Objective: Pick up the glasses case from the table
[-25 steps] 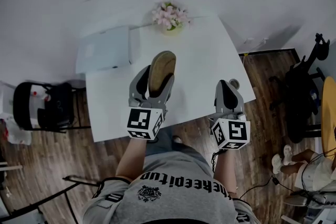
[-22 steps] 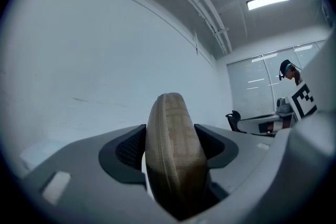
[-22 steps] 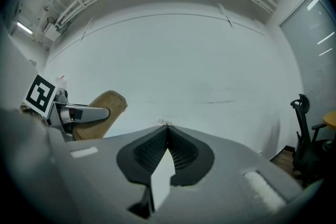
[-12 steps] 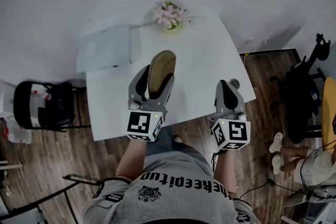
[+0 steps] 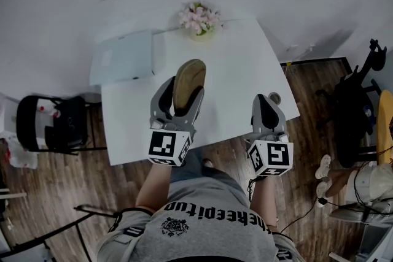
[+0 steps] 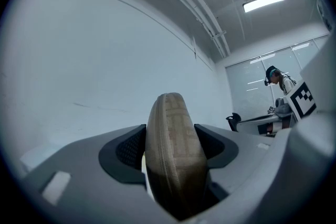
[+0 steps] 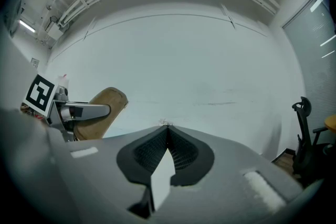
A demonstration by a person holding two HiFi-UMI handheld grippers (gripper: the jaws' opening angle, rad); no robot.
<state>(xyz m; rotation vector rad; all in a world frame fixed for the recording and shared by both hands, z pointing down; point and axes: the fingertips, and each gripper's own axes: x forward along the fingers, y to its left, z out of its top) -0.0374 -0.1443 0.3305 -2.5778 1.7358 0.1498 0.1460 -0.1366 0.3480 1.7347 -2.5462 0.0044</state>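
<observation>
Pickup looked basically done: left gripper (image 5: 184, 92) jaws were clamped on the glasses case (image 5: 190, 73), lifted off the surface (image 5: 239, 70). Right gripper (image 5: 264, 101) jaws were closed, empty.

Your glasses case (image 6: 176, 155) reads as tan woven cloth with a stitched seam; the left gripper (image 5: 183, 89) is matt grey plastic, its pads (image 6: 131, 148) black and ribbed. Smooth white table (image 5: 239, 70), wood-plank floor (image 5: 55, 193).
</observation>
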